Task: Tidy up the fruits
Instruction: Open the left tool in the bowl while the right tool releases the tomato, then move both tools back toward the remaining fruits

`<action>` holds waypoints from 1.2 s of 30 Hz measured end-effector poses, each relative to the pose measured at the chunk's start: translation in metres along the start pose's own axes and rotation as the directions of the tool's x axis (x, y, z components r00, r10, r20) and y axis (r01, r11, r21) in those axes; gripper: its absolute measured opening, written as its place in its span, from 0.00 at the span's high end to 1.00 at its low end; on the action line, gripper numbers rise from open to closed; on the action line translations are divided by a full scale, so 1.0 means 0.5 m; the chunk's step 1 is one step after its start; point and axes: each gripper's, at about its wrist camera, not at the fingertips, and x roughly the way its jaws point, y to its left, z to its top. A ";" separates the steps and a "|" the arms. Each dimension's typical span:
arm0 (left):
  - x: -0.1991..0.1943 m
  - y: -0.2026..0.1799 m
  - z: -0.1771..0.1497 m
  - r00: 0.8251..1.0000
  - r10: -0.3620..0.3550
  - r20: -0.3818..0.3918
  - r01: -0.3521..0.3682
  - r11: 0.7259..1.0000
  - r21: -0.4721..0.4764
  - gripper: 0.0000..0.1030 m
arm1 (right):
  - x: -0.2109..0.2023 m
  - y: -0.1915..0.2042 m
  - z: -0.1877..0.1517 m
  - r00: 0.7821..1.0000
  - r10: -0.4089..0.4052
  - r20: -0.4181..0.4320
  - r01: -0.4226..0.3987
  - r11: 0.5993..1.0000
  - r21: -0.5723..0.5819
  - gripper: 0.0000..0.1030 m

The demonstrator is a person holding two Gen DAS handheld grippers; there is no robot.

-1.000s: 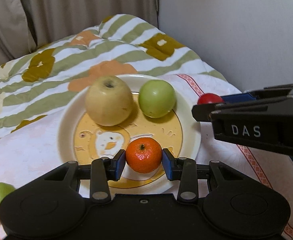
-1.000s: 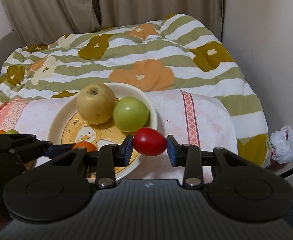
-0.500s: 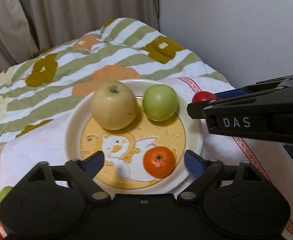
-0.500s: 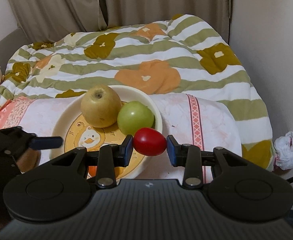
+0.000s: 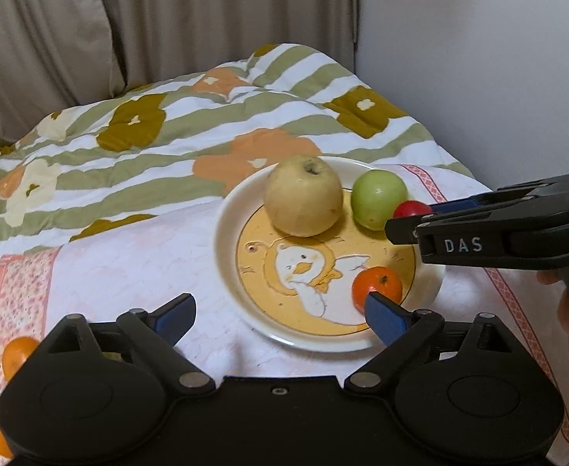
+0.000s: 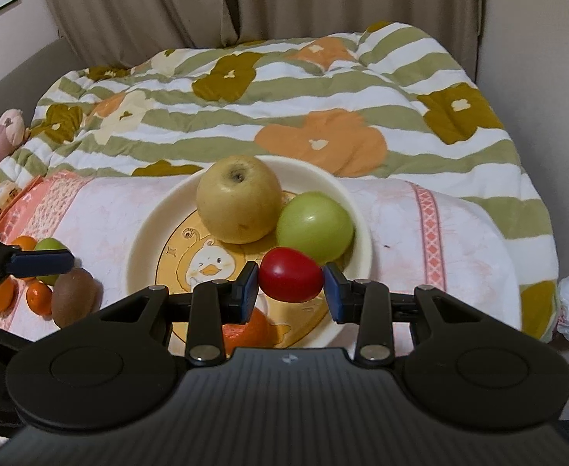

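A white plate [image 5: 226, 248] with a duck picture holds a yellow apple [image 5: 303, 196], a green apple [image 5: 377, 198] and a mandarin [image 5: 377, 281]. My left gripper [image 5: 280, 312] is open and empty, at the plate's near left edge; its right fingertip overlaps the mandarin. My right gripper [image 6: 291, 285] is shut on a red tomato [image 6: 290, 273] and holds it over the plate [image 6: 144, 240], just in front of the green apple [image 6: 315, 227]. The tomato [image 5: 410, 208] also shows in the left wrist view.
Loose fruit lies left of the plate: mandarins [image 6: 38, 297], a small green fruit [image 6: 49, 246] and a kiwi [image 6: 73, 297]. The plate sits on a pink-white cloth [image 6: 459, 240] over a striped flowered quilt [image 6: 284, 116]. A wall stands at the right.
My left gripper opened, let the mandarin go onto the plate, and drew back to the left. My right gripper moved over the plate with the tomato.
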 end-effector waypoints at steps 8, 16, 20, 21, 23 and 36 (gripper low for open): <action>-0.011 0.013 -0.022 0.999 0.033 0.006 -0.033 0.999 -0.010 0.04 | 0.034 0.014 -0.016 1.000 0.000 -0.028 -0.001 1.000 -0.026 0.50; -0.016 0.027 -0.035 0.999 0.045 0.001 -0.045 0.998 -0.038 0.03 | 0.021 0.018 -0.020 0.999 -0.025 0.020 0.025 0.999 -0.028 0.00; -0.029 0.028 -0.039 0.998 0.058 0.002 -0.058 0.997 -0.041 0.03 | -0.004 0.023 -0.026 0.997 -0.047 0.059 0.050 0.998 -0.040 0.00; -0.033 0.029 -0.040 0.998 0.061 0.003 -0.061 0.997 -0.041 0.03 | -0.007 0.023 -0.027 0.997 -0.050 0.056 0.052 0.998 -0.039 0.00; -0.043 0.030 -0.042 0.998 0.067 0.010 -0.067 0.997 -0.042 0.03 | -0.017 0.022 -0.030 0.997 -0.056 0.054 0.057 0.998 -0.034 0.00; -0.154 0.051 -0.072 0.984 0.132 0.119 -0.125 0.990 -0.063 0.03 | -0.109 0.029 -0.055 0.990 -0.117 0.079 0.118 0.993 -0.007 0.00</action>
